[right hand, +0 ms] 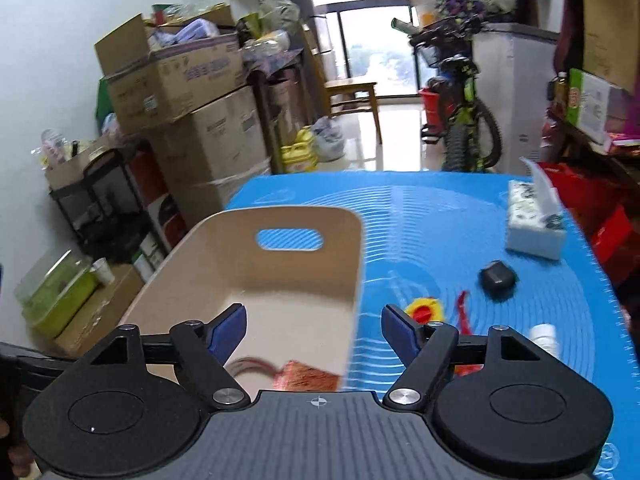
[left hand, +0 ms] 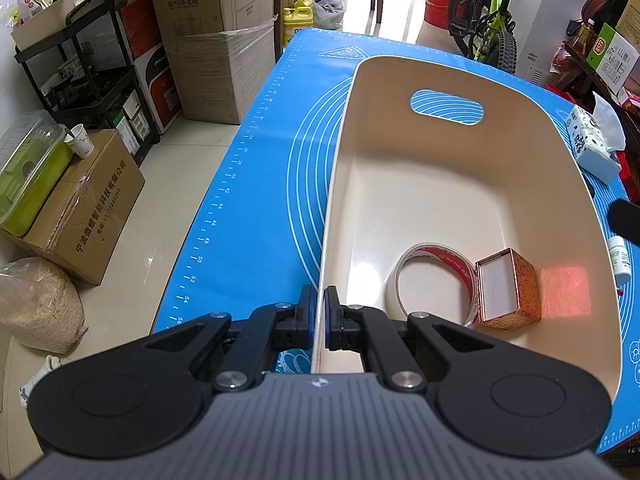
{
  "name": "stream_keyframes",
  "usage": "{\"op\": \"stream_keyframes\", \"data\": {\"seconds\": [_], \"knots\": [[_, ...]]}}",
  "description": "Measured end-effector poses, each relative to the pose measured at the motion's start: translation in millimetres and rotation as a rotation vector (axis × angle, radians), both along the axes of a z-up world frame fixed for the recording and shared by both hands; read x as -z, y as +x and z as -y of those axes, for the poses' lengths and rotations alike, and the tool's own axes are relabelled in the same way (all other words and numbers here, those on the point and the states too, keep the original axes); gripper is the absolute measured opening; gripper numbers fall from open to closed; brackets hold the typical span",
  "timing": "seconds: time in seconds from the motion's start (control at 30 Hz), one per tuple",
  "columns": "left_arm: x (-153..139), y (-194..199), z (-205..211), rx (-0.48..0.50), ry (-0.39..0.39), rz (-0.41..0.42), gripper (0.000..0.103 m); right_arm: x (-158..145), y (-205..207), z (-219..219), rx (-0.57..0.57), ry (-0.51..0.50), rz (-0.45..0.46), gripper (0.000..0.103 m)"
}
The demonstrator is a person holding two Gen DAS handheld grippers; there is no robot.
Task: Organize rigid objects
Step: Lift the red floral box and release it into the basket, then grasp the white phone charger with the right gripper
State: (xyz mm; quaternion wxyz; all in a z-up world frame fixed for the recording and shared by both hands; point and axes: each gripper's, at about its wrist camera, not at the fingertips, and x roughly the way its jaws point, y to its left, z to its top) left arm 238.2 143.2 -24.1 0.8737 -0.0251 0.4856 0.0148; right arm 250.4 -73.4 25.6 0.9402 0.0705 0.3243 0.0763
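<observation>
Holding one tape roll (left hand: 434, 280) and one patterned box (left hand: 510, 290): one cream bin (left hand: 400, 184).

Left gripper (left hand: 319, 312) fingers pinched shut (angled steeply down), right gripper (right hand: 314, 330) spread wide

You are working in a lived-in home, in a room that doubles as storage. At the left of both views, stacked cardboard boxes (left hand: 216, 36) rise against the wall beside a black shelving cart (left hand: 92, 76) packed with household goods. At the upper right of the left wrist view a child's green bicycle (left hand: 490, 16) leans near a red bucket (left hand: 438, 0). Top centre, a wooden stool (right hand: 354, 96) stands before tall balcony windows (right hand: 368, 20) on a glossy tiled floor (left hand: 172, 184). Your table wears a blue baking mat (left hand: 256, 168), with a tissue pack (right hand: 534, 220) at its right edge.
</observation>
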Motion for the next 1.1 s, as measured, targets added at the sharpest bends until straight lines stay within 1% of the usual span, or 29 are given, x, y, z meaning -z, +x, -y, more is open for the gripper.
{"op": "stream_keyframes", "data": {"seconds": [0.2, 0.33, 0.43, 0.57, 0.7, 0.77, 0.9, 1.1], "knots": [[1, -1, 0, 0.001, -0.001, 0.0, 0.006, 14, 0, 35, 0.087, -0.01, -0.024, 0.084], [1, -1, 0, 0.001, -0.001, -0.001, 0.006, 34, 0, 54, 0.147, -0.03, -0.057, 0.086], [1, -1, 0, 0.001, -0.001, -0.001, 0.006, 50, 5, 61, 0.162, -0.029, -0.099, 0.086], [1, -1, 0, 0.001, -0.002, -0.002, 0.006, 67, 8, 63, 0.131, -0.056, -0.137, 0.086], [1, -1, 0, 0.001, -0.002, -0.001, 0.006, 83, 10, 66, 0.074, -0.067, -0.177, 0.085], [1, -1, 1, 0.001, -0.004, -0.002, 0.006, 91, 10, 67, 0.054, -0.076, -0.205, 0.083], [2, -1, 2, 0.001, -0.005, -0.004, 0.006, 105, 8, 68, 0.003, -0.074, -0.233, 0.073], [2, -1, 2, 0.001, -0.006, -0.005, 0.006, 119, 4, 56, -0.102, -0.109, -0.217, 0.068]]}}
